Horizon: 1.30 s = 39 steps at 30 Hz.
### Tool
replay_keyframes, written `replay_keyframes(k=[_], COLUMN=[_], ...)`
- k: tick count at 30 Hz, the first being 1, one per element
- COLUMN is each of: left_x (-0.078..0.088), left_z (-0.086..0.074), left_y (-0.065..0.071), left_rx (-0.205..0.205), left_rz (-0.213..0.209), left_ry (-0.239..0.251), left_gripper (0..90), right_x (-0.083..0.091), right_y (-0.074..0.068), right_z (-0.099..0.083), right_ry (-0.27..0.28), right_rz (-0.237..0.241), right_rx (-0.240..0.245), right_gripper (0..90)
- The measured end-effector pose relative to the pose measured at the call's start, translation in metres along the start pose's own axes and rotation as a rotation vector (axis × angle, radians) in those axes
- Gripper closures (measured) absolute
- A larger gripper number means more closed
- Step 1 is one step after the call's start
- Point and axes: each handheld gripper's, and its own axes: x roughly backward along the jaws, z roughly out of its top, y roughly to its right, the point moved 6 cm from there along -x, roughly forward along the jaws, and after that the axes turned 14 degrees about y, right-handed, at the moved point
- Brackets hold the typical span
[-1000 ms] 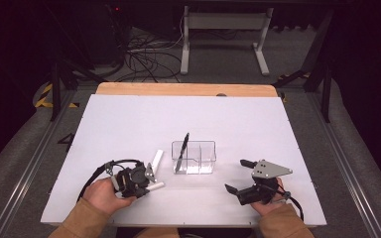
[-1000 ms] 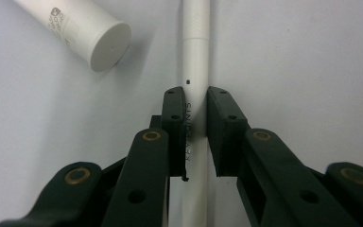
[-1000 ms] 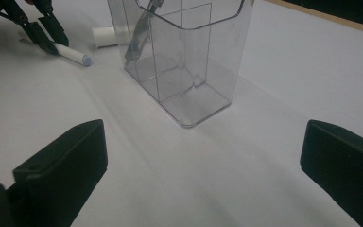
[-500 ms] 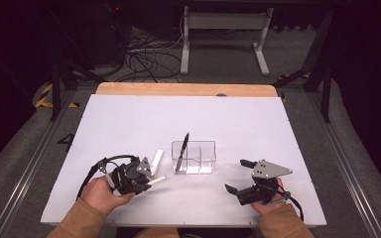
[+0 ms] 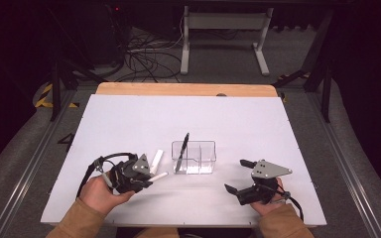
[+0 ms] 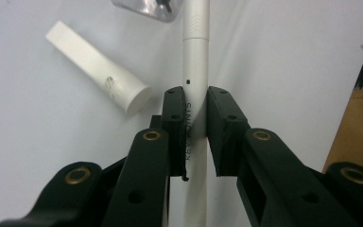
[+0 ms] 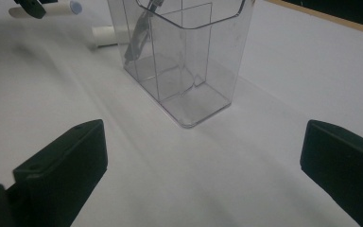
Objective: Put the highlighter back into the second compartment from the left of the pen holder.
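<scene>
White pen (image 6: 196,71) between left gripper (image 6: 194,111) fingers (image 6: 175,123)

White pen (image 6: 196,71) tip beyond frame edge

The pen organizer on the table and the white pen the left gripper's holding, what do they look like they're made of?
The organizer looks like clear hard plastic, probably acrylic: you see its dividers and the table through glossy walls. The white pen in the left gripper looks like matte plastic or coated metal, smooth, with small printed lettering; the look leaves that open.
</scene>
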Motion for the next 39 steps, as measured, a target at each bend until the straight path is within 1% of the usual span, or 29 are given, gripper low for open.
replay_keyframes(k=[8, 16, 21, 28, 33, 35, 39], left_x=[0.013, 0.021, 0.028, 0.036, 0.038, 0.038, 0.038], left_z=[0.017, 0.032, 0.041, 0.054, 0.064, 0.067, 0.075], left_y=[0.0, -0.003, -0.006, -0.008, -0.009, -0.009, -0.01], left_rx=[-0.006, 0.013, 0.028, 0.051, 0.059, 0.056, 0.064], left_rz=[0.005, 0.004, 0.007, -0.002, -0.013, -0.015, -0.029], left_ry=[0.128, 0.241, 0.332, 0.445, 0.509, 0.526, 0.57], left_gripper=[78.6, 78.6, 78.6, 78.6, 78.6, 78.5, 78.6], right_x=[0.0, -0.001, -0.001, -0.001, -0.001, -0.001, -0.001], right_y=[0.0, -0.001, -0.001, 0.0, 0.0, 0.0, 0.0], right_z=[0.0, -0.002, -0.002, -0.002, -0.003, -0.003, -0.003], right_ry=[-0.003, -0.008, -0.008, -0.008, -0.008, -0.008, -0.011], right_rz=[0.001, 0.001, 0.0, -0.007, -0.01, -0.012, -0.013], right_rx=[0.001, -0.008, -0.008, -0.006, -0.006, -0.006, -0.005], right_gripper=[1.6, 1.5, 1.4, 1.4, 1.4, 1.4, 1.4])
